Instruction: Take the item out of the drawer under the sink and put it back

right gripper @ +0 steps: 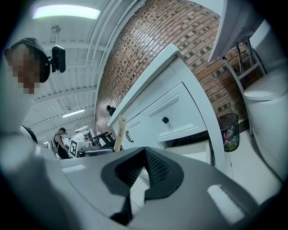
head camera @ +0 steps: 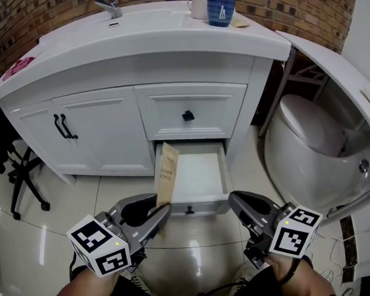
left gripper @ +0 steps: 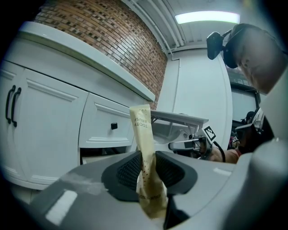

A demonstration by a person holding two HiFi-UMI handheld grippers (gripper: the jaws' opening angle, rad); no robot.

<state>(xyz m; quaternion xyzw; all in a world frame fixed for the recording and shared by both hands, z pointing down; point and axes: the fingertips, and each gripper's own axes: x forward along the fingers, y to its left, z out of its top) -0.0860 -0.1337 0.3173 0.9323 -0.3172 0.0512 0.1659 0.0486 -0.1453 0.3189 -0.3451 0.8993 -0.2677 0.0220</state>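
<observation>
Left gripper (head camera: pixel 162 212) pinching an upright tan paper toothbrush sachet (head camera: pixel 166 171) at the front left corner of the open white drawer (head camera: pixel 223 173), right gripper (head camera: pixel 234 199) pressed together, empty, near its front right corner

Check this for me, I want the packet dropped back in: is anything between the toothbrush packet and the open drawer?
Nothing visible does. The left gripper holds the toothbrush packet upright at the left side of the open drawer, whose inside shows nothing else.
</observation>
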